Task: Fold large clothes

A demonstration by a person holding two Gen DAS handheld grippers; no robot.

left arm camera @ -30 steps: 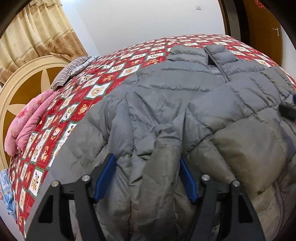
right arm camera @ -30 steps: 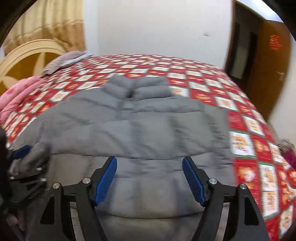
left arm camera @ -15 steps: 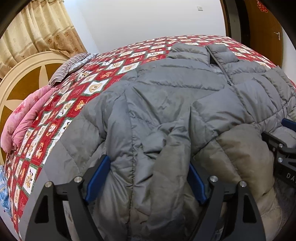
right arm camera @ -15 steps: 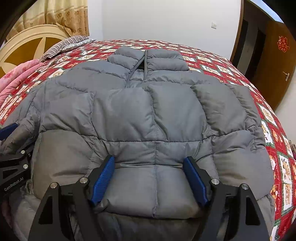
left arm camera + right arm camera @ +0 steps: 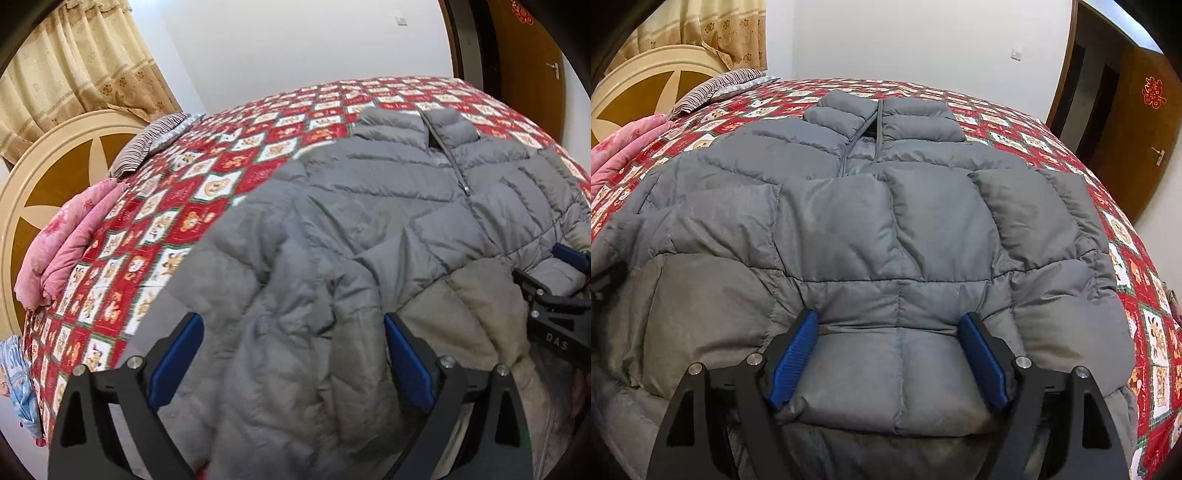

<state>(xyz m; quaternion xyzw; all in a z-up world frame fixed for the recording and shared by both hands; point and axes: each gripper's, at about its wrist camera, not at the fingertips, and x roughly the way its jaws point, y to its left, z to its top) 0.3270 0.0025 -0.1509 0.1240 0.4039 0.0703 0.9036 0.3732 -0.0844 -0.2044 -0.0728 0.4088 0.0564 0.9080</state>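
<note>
Bed: round headboard (image 5: pixel 44 177), cream rim around a brown panel with a star; red patchwork bedspread (image 5: pixel 207 184) printed with cartoon squares. Near the headboard: striped pillow (image 5: pixel 147 144), folded pink quilt (image 5: pixel 66 243); a pale blue printed cloth (image 5: pixel 18 384) hangs at the bed's edge. Beyond: tan patterned curtain (image 5: pixel 74 70), brown wooden door (image 5: pixel 1126 122).

Grey down jacket (image 5: pixel 886 229): quilted, puffy, zipped front up, collar toward the far wall, lying across the bedspread with both sleeves folded over the front.

Left gripper (image 5: pixel 293 354): jaws have just been opening, now wide, a bunched sleeve lying loose between the blue pads.

Right gripper (image 5: pixel 886 358): blue ribbed pads press into a puffy sleeve end from both sides.
</note>
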